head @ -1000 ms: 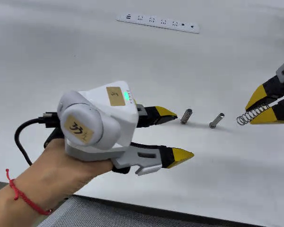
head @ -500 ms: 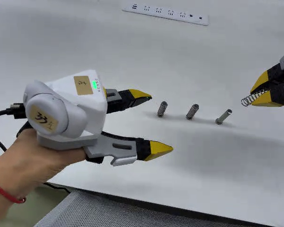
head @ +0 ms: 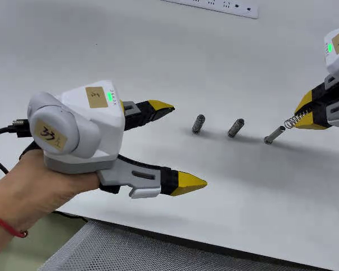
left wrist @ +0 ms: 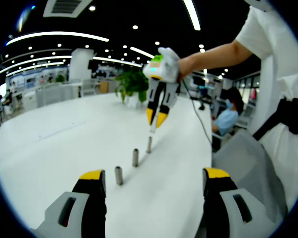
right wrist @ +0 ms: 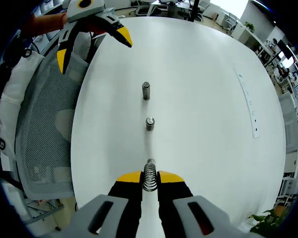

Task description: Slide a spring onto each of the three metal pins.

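Right tongs (head: 303, 116), clamped on a spring (head: 292, 119), have dropped in: the spring's free end now meets the bare pin (head: 274, 135) just ahead, perhaps touching. Beyond, two pins (head: 235, 127) already sprung. Left tongs (head: 186, 144) apart, idle. Last fit pending.

Bright, even overhead light falls on the white surface (head: 130, 51), grey-toned in the head view and almost washed out in the right gripper view. Soft, faint shadows lie beside the bare pin (head: 274, 134) and under the left tongs (head: 189, 144) toward the surface's near edge. Ceiling strips (left wrist: 59, 35) glare against a dim room in the left gripper view. Both gripper views bulge and bend at their edges. The spring (right wrist: 149, 171) clamped in the right tongs (right wrist: 150, 177) is sharp, its coils distinct
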`<state>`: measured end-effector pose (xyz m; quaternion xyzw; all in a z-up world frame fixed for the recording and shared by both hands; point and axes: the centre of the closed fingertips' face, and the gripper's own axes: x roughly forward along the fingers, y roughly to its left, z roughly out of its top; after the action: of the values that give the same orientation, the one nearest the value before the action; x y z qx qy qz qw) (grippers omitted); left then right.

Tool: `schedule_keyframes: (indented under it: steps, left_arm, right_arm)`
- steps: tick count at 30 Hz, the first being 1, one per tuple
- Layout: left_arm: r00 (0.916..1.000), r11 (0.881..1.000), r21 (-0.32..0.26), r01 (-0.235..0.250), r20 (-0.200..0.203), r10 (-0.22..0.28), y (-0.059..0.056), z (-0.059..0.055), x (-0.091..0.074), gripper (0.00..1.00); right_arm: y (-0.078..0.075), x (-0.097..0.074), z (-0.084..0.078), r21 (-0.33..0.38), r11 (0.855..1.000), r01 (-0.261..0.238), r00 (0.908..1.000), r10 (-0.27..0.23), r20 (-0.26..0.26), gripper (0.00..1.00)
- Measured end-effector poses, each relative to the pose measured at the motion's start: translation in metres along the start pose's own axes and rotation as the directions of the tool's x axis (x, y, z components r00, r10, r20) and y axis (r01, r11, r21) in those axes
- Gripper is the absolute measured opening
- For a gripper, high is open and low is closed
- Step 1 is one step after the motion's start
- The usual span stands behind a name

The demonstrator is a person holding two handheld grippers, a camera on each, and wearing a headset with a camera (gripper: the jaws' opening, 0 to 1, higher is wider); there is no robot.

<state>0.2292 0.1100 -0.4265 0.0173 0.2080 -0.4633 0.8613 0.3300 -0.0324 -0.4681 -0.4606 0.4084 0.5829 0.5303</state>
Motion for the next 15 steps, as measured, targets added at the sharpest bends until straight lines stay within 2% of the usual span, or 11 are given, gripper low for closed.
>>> schedule_keyframes:
  steps: [15]
  left_arm:
    - [0.9999, 1.0, -0.022, 0.006, 0.008, -0.006, 0.0, -0.003, 0.002, 0.81]
  right_arm:
    - [-0.004, 0.014, -0.007, 0.008, 1.0, -0.026, 0.9991, 0.026, -0.033, 0.12]
